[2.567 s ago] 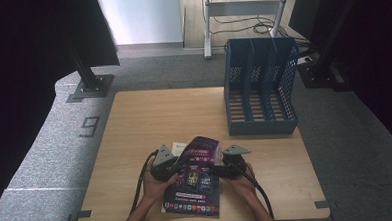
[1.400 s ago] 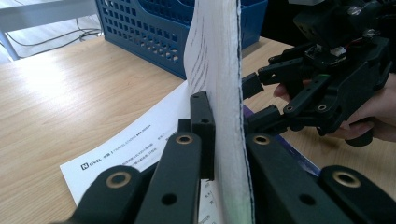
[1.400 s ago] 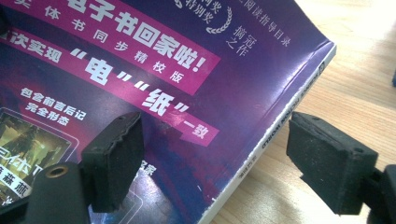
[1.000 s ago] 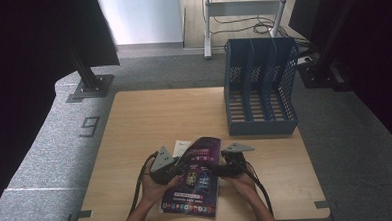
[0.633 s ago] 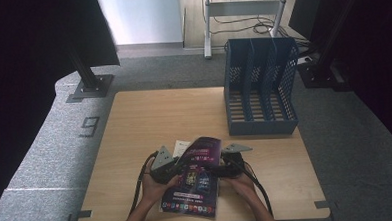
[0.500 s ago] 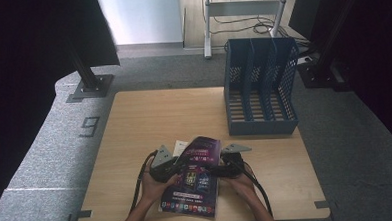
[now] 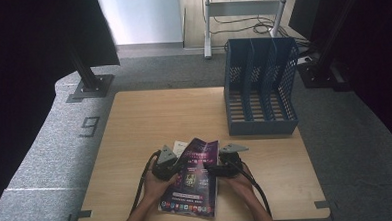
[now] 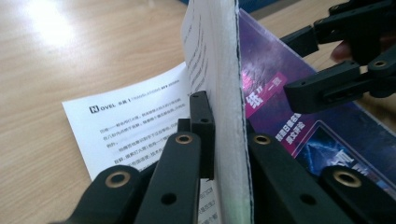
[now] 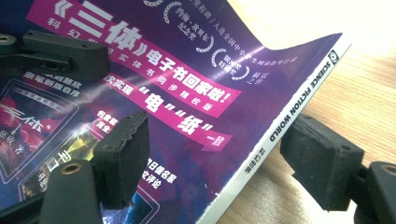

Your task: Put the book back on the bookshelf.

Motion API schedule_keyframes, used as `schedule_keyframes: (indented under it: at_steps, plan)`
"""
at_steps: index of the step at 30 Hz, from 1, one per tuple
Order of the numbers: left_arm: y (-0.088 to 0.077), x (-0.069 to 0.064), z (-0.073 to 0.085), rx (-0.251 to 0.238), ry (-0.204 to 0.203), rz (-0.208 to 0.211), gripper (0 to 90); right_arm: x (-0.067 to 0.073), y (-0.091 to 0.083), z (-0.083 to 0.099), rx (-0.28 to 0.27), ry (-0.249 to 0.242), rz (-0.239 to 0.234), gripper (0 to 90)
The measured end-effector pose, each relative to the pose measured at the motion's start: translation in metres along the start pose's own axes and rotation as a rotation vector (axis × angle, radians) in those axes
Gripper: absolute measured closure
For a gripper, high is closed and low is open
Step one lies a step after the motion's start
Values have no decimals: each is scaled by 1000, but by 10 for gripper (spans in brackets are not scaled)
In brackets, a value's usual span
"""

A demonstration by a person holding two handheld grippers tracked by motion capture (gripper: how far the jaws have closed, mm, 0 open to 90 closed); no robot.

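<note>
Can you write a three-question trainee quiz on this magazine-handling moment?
1. True or false: the left gripper is clamped on the page edge of the magazine.
2. The right gripper stands: A) shut on the spine, B) open astride the spine, C) away from the magazine.
3. Fill in: the blue file rack stands at the table's far ____ corner in the high view.

Key: 1 true; 2 B; 3 right.

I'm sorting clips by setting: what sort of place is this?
Probably an office-like recording room: a plain wooden table on grey carpet, a blue mesh file rack on it, and black curtains hung around.
</note>
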State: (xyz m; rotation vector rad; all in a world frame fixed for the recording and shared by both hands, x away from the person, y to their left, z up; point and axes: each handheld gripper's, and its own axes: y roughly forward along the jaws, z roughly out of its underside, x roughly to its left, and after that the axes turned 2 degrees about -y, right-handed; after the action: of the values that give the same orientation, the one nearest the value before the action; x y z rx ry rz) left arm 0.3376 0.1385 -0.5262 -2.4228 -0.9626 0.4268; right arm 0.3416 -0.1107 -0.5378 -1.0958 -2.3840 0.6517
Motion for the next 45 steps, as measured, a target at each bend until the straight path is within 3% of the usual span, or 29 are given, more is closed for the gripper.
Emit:
schedule_keyframes:
  at_steps: [10, 32, 40, 45]
  plan:
    - [5, 2, 3, 34, -6, -16, 869, 2, 5, 0, 18, -8, 16, 240]
    - [11, 8, 8, 62, -25, -24, 865, -7, 31, -11, 64, 2, -8, 256]
    - [11, 8, 9, 60, -26, -33, 862, -13, 38, -16, 60, 20, -20, 319]
    - [11, 8, 9, 58, -22, -35, 860, -17, 36, -16, 57, 61, -16, 429]
